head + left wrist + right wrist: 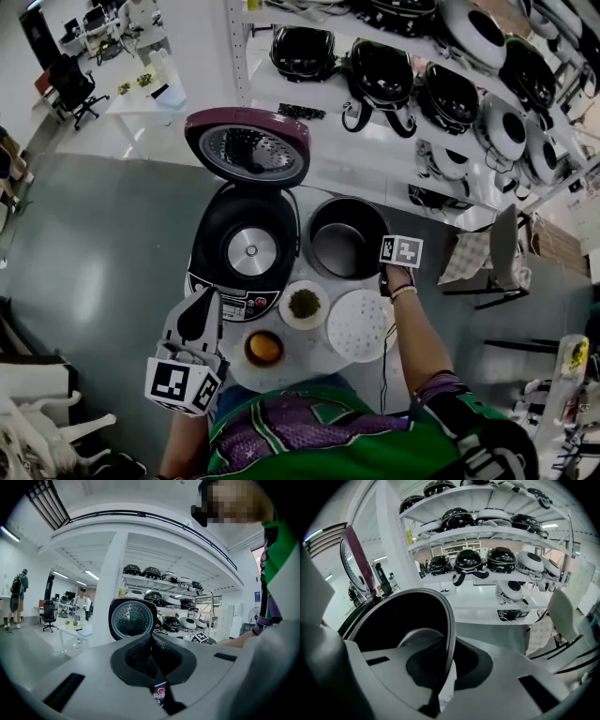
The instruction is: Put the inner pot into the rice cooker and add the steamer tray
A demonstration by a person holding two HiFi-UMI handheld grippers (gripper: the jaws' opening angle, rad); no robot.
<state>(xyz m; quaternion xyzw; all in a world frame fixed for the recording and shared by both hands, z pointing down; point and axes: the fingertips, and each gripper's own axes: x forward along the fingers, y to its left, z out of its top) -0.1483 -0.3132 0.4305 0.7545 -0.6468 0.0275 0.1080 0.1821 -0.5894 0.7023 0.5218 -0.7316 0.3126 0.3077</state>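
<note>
I see my right gripper (384, 277) clenched on the right rim of the inner pot (343, 239), pot at the far edge of the table (314, 354), just beside the open rice cooker (246, 251), white steamer tray (360, 325) at its near right edge, my left gripper (204, 300) closed on nothing, over the cooker's front.

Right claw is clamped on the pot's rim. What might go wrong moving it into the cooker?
1. The right claw grips only one edge of the pot, so it may tilt or slip when lifted.
2. The pot stands close beside the cooker; swung across, it might knock the cooker's wall or open lid.
3. The left claw, by the cooker's front, may get in the way.
</note>
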